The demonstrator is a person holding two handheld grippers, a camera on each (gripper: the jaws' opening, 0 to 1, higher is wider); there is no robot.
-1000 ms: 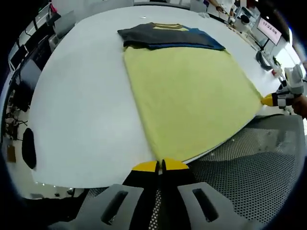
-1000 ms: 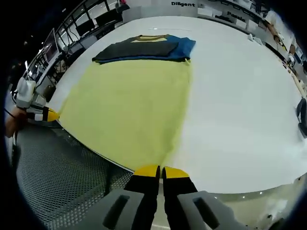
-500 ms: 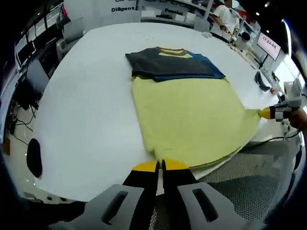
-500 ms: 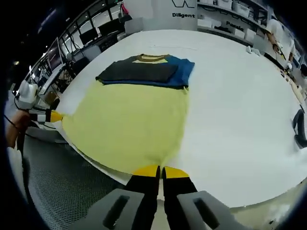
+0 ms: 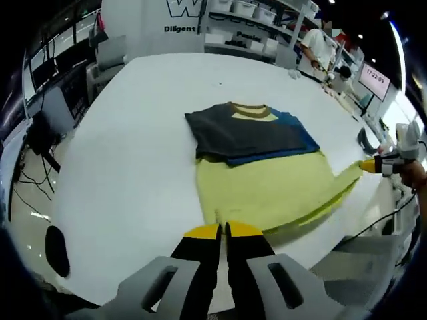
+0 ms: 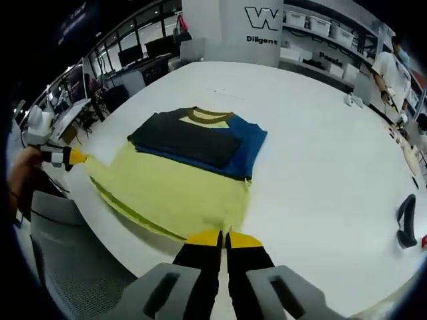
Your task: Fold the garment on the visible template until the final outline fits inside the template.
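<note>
Both grippers are pinched tight on the yellow hem: my left gripper (image 5: 223,230) and right gripper (image 6: 224,237) each hold a bottom corner of the garment (image 5: 257,163), which lies mid-tabletop (image 5: 127,140). If one corner slips or I carry unevenly, the fold lands skewed. Nearby, a black object (image 6: 405,230) sits well clear.

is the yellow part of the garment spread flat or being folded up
Being folded: both grippers, left and right, are shut on the hem of the garment, lifting it, a doubled edge showing underneath.
</note>
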